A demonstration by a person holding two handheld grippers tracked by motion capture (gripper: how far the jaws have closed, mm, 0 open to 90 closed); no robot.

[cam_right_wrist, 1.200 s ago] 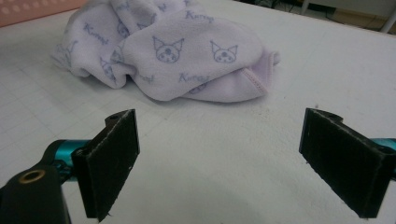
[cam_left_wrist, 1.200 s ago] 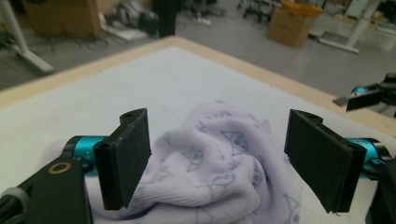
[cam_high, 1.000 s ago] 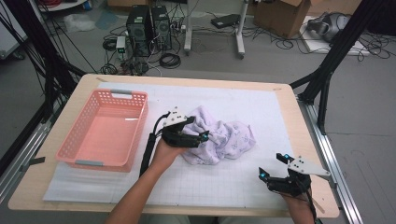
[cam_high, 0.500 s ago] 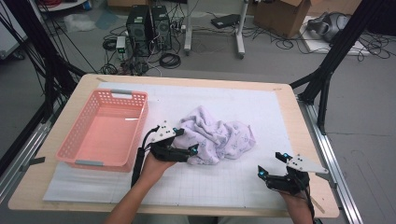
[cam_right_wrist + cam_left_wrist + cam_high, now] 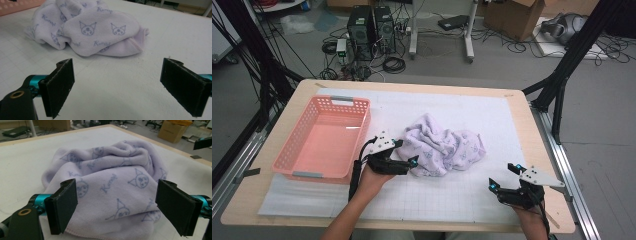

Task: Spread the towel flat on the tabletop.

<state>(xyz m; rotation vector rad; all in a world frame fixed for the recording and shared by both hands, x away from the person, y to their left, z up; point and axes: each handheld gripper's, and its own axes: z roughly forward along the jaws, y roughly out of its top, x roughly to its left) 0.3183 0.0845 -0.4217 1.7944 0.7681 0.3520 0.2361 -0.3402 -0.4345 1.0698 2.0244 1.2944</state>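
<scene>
A crumpled lilac towel (image 5: 442, 145) printed with cat faces lies on the white mat in the middle of the table. My left gripper (image 5: 407, 151) is at its near left edge and open. In the left gripper view the towel (image 5: 110, 170) bulges just ahead of and between the spread jaws of the left gripper (image 5: 116, 207), and the pads are not pressed on it. My right gripper (image 5: 503, 176) rests open at the near right, well clear of the cloth. In its own view, the right gripper (image 5: 117, 85) faces bare mat, with the towel (image 5: 90, 27) farther off.
A pink plastic basket (image 5: 362, 135) stands on the left of the table, close to my left hand, and its corner (image 5: 20, 3) peeks in. The white gridded mat (image 5: 492, 115) covers most of the wooden top. Black frame posts flank the table.
My left gripper has drawn back a little toward the near side, from on the towel's left part to its near left edge. The towel has settled lower. The right gripper has barely moved.
</scene>
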